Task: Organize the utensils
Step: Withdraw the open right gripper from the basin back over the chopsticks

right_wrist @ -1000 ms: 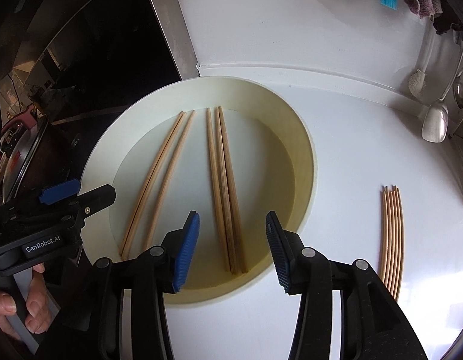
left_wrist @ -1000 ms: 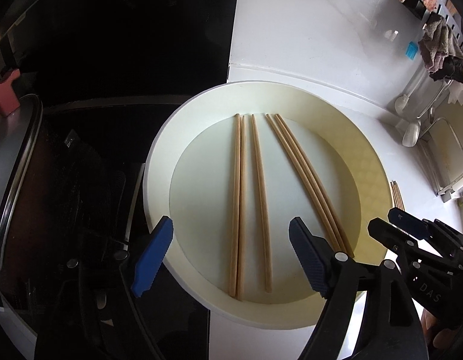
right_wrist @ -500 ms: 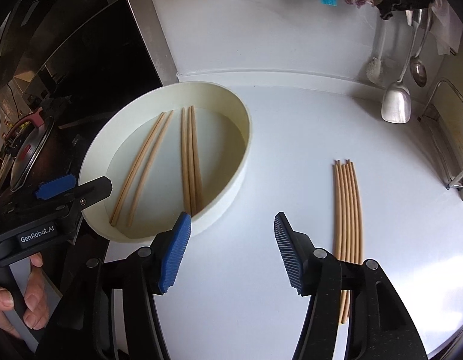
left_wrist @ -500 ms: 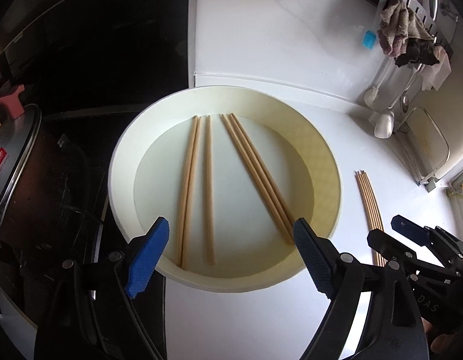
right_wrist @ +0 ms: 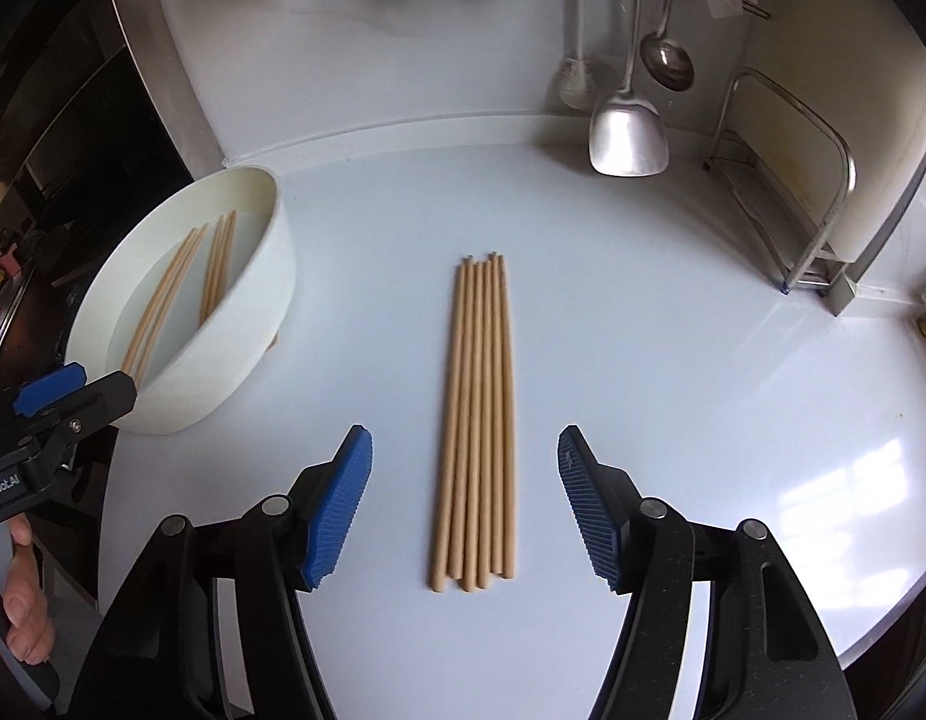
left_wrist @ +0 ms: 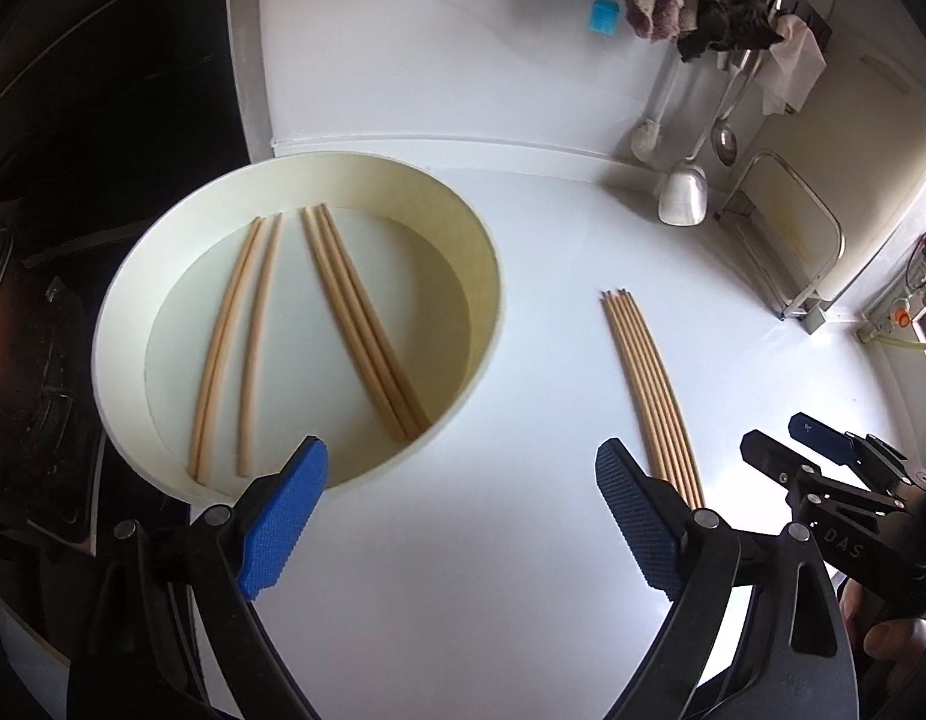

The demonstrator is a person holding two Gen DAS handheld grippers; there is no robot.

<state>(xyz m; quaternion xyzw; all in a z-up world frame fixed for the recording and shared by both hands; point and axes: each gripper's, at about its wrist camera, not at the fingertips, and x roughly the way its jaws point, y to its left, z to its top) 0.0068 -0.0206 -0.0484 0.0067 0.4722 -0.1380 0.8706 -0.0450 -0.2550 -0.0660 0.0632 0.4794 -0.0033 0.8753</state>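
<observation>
Several wooden chopsticks (right_wrist: 478,420) lie side by side in a neat row on the white counter; the same row of chopsticks (left_wrist: 649,387) shows in the left wrist view. My right gripper (right_wrist: 463,504) hovers over their near ends, jaws opening, pads apart and touching nothing. A cream round basin (left_wrist: 493,276) holds several more chopsticks (left_wrist: 360,324) in two groups. My left gripper (left_wrist: 463,516) hangs above bare counter between the basin and the row, jaws opening, nothing between them. The basin (right_wrist: 252,312) sits left in the right wrist view.
A metal spatula (right_wrist: 628,132), a ladle (right_wrist: 667,63) and a white brush (right_wrist: 574,81) hang at the back wall. A wire rack (right_wrist: 787,210) stands at the right. A black stove (left_wrist: 42,360) borders the counter on the left. Cloths (left_wrist: 691,6) hang above.
Both grippers have swept right, from over the basin to the open counter. The right one now sits over the chopstick row. Both jaws stand wider than before.
</observation>
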